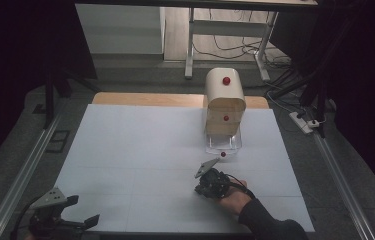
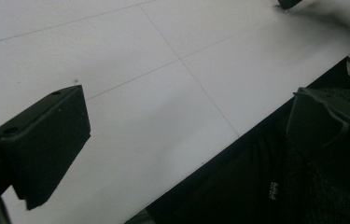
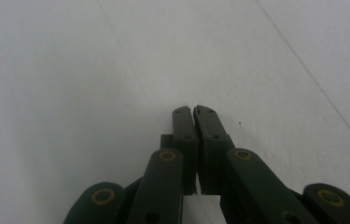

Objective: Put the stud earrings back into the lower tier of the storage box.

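Note:
A small cream drawer cabinet (image 1: 224,97) with red knobs stands at the back right of the white sheet. Its clear bottom drawer (image 1: 223,145) is pulled out toward me, with a red knob (image 1: 223,154) on its front. A hand in a dark sleeve holds my right gripper (image 1: 201,189) just in front of that drawer, apart from it. In the right gripper view, my right gripper (image 3: 193,109) has its jaws pressed together with nothing between them, over bare sheet. At the front left corner my left gripper (image 1: 84,210) rests with jaws wide apart, and the left gripper view has my left gripper (image 2: 182,130) holding nothing.
The white sheet (image 1: 150,150) covers the table; a strip of wood (image 1: 145,98) shows at its far edge. Metal rails (image 1: 22,172) run along both sides. A power strip (image 1: 302,122) and cables lie on the floor at the right. Desk legs (image 1: 190,45) stand behind.

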`<state>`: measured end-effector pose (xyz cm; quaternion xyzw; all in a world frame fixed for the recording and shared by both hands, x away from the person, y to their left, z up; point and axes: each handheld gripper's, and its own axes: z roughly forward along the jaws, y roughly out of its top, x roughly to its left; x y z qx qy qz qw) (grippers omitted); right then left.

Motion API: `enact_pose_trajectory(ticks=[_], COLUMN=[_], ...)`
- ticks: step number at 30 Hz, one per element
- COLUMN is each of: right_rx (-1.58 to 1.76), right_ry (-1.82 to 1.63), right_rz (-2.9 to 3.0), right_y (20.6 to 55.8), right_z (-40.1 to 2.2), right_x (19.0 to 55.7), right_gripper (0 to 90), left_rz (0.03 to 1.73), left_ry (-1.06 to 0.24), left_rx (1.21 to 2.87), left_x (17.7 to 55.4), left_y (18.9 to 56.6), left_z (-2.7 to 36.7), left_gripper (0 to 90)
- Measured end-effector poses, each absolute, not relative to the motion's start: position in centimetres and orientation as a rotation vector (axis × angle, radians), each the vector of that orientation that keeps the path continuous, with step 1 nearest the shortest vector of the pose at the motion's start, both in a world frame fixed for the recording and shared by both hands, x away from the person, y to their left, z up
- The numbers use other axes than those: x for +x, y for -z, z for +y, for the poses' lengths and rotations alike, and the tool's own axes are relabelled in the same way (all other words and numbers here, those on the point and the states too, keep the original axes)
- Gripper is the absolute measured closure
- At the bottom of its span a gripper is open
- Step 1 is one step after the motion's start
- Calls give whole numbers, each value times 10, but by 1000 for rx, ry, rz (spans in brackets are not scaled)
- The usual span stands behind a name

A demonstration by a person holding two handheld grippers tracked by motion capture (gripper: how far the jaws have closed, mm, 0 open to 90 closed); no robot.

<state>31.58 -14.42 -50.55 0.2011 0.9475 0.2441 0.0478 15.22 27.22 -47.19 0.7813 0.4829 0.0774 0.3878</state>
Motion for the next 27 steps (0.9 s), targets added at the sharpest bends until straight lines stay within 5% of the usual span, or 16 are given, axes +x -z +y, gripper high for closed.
enact_pose_trajectory(ticks=[27], right_rx=[772], right_ry=[-1009], right_rz=[2701], right_y=[468], right_z=[-170], right_x=[336], right_gripper=[870], left_rz=[1220], left_ry=[-194], left_rx=[1992], left_x=[152], left_y=[472], left_z=[272], left_gripper=[0])
